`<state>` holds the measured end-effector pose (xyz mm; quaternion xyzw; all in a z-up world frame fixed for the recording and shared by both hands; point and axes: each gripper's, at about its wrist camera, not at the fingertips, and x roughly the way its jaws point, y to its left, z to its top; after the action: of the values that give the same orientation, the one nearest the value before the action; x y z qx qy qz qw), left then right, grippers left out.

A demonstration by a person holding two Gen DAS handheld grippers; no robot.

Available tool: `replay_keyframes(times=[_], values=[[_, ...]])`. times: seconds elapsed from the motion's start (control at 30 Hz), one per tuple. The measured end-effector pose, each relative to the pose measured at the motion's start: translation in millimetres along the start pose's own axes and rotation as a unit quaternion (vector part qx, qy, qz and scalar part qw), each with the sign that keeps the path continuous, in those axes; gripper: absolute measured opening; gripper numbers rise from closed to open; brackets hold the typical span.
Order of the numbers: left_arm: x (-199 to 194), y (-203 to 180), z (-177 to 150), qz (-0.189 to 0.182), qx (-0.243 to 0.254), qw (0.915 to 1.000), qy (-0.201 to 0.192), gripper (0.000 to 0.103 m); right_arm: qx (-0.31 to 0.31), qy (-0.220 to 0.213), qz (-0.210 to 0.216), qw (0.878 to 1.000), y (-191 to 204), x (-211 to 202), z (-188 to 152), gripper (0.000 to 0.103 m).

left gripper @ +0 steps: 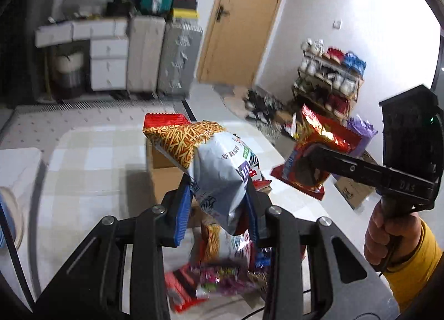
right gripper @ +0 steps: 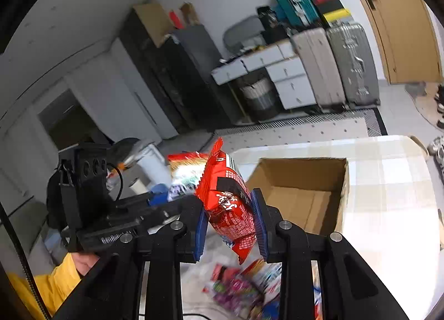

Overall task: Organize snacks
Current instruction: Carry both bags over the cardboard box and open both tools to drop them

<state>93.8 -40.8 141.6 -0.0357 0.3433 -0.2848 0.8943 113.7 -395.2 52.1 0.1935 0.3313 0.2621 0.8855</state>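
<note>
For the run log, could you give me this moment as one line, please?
left gripper: shut on silver snack bag | right gripper: shut on red snack bag | cardboard box: open, empty | both bags aloft

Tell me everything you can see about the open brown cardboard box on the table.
The open brown cardboard box sits upright on a table with a pale checked cloth, its top flaps out of the way. Its corrugated walls look plain and unprinted, and the part of the inside that shows holds nothing. It lies just beyond the right tool, which is shut on a red foil snack packet and does not touch the box.
</note>
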Motion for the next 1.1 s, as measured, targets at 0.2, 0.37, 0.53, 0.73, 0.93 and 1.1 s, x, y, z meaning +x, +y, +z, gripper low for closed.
replay_keyframes(times=[0.2, 0.37, 0.53, 0.73, 0.93, 1.1], values=[[77.9, 7.5, 32.0, 0.029, 0.034, 0.9972, 0.061, 0.031, 0.024, 0.055, -0.037, 0.998, -33.5, 56.3, 24.7, 0.03], [119.3, -1.7, 42.2, 0.052, 0.074, 0.9921, 0.087, 0.031, 0.036, 0.096, -0.074, 0.992, -60.3, 90.9, 26.5, 0.03], [156.1, -7.8, 45.6, 0.067, 0.092, 0.9872, 0.112, 0.031, 0.037, 0.111, -0.086, 0.989, -74.4, 106.2, 20.8, 0.03], [187.4, -4.9, 44.4, 0.069, 0.09, 0.9846, 0.133, 0.031, 0.053, 0.124, -0.093, 0.986, -88.6, 118.2, 13.3, 0.03], [222.7, 8.1, 46.3, 0.069, 0.086, 0.9824, 0.151, 0.031, 0.057, 0.136, -0.101, 0.984, -94.3, 125.6, 9.0, 0.03], [231.2, 7.2, 38.0, 0.074, 0.082, 0.9813, 0.158, 0.032, 0.048, 0.137, -0.114, 0.983, -88.9, 124.6, 5.9, 0.03]])
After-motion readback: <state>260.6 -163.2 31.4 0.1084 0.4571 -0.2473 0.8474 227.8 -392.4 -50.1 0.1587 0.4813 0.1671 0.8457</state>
